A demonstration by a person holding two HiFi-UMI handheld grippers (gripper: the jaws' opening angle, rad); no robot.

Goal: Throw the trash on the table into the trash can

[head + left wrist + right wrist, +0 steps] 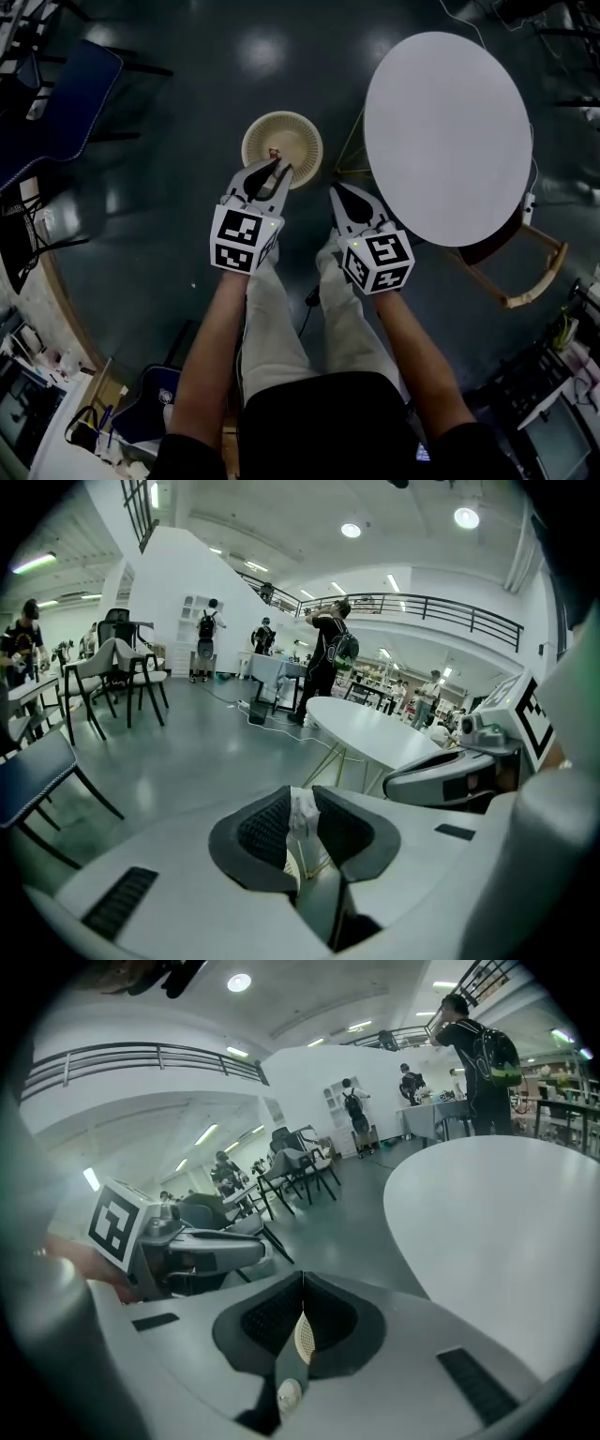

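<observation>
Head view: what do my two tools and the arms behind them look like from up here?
Both the left tool and the right tool have light grey tapered shells with dark ribbed pads inside. Each carries a white cube printed with black square markers. The forearms are bare of sleeves; the person wears light trousers.

No words, numbers or brand names are showing legibly anywhere. Only black-and-white square code markers are showing, on the cube point(246, 240) of the left tongs point(277, 169) and the cube point(377, 260) of the right tongs point(336, 191), both left of the table point(448, 131).
</observation>
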